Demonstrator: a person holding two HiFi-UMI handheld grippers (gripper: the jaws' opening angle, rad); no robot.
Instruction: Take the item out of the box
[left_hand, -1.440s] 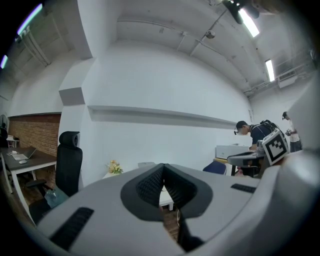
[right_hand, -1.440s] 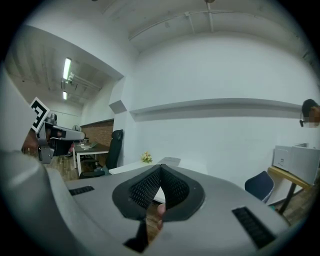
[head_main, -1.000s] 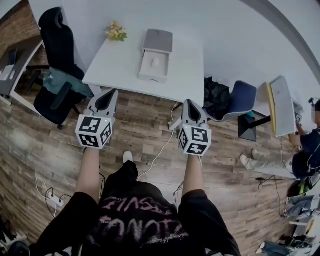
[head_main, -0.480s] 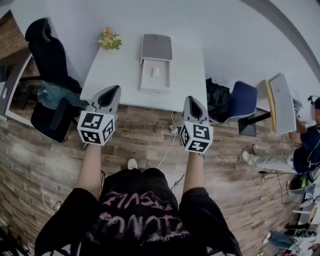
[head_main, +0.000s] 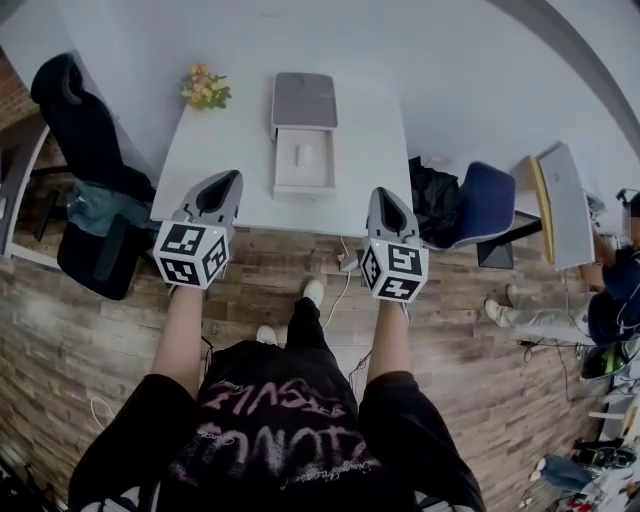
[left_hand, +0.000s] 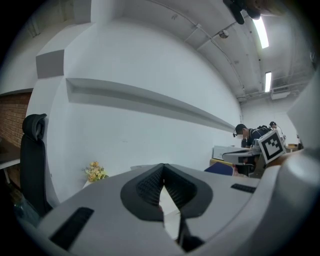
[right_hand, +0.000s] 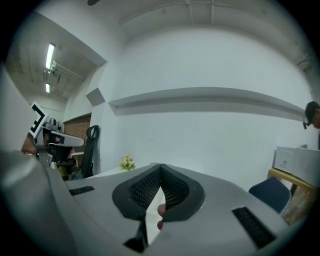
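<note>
The small white item (head_main: 304, 155) lay in the open box (head_main: 304, 188) on the counter (head_main: 220, 150), ahead of and between the left gripper (head_main: 228, 180) and right gripper (head_main: 381, 195). Both had their jaws pressed together, empty, at the counter's near edge.

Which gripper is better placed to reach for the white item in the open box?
Left, narrowly. The left gripper angles toward the box and looks slightly nearer the item; the right gripper points straight ahead. Both have jaws shut and are short of it.
</note>
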